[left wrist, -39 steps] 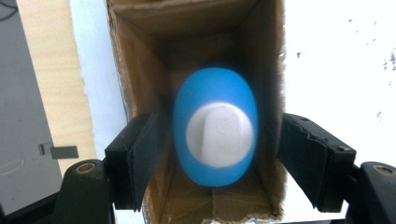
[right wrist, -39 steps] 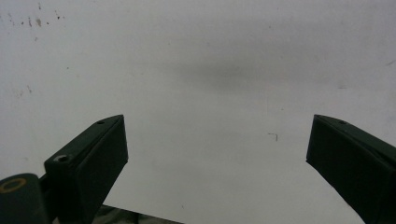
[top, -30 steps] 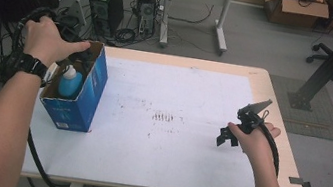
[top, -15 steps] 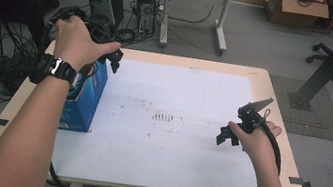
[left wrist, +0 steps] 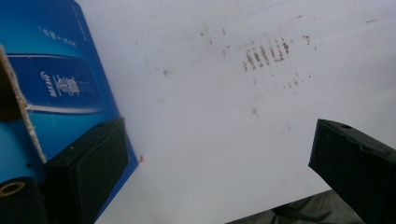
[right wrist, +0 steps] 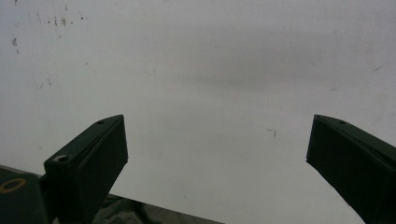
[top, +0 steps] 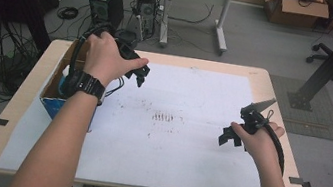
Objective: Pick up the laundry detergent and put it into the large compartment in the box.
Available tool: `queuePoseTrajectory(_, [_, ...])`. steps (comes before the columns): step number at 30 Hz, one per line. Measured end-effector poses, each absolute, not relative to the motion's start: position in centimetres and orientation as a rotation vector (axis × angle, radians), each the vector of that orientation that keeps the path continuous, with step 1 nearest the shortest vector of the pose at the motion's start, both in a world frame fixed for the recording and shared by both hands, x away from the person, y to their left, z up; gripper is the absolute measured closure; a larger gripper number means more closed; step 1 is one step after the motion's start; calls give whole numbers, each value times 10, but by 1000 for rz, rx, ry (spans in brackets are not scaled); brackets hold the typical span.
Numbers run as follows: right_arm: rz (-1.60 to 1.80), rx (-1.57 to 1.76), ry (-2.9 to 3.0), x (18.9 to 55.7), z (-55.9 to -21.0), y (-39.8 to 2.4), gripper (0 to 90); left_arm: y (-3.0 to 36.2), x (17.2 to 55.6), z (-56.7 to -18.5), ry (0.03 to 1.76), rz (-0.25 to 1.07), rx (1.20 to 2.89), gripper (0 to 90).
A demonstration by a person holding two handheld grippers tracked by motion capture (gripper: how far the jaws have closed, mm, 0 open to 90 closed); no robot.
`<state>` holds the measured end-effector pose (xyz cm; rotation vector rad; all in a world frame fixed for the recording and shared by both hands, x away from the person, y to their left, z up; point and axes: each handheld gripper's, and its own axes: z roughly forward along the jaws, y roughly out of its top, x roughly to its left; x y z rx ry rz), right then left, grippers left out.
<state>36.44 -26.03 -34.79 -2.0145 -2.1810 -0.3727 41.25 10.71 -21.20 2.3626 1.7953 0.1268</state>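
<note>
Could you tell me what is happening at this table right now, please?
A person holds a gripper in each hand over a white sheet on the table. The left gripper hangs beside the open blue box at the table's left edge; its jaws have just been opening and stand wide, with nothing between them. A white bottle stands inside the box. The right gripper sits over the sheet's right side, open and empty.

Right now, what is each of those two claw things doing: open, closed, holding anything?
Left gripper: open, jaws just opened, nothing between them.
Right gripper: open, holding nothing.
</note>
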Motion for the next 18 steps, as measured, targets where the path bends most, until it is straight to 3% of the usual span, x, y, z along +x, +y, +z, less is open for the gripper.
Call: queuePoseTrajectory(18, [-376, -2020, -2180, 361, -346, -262, 54, 97, 410, -232, 1784, 79, 2388, 50])
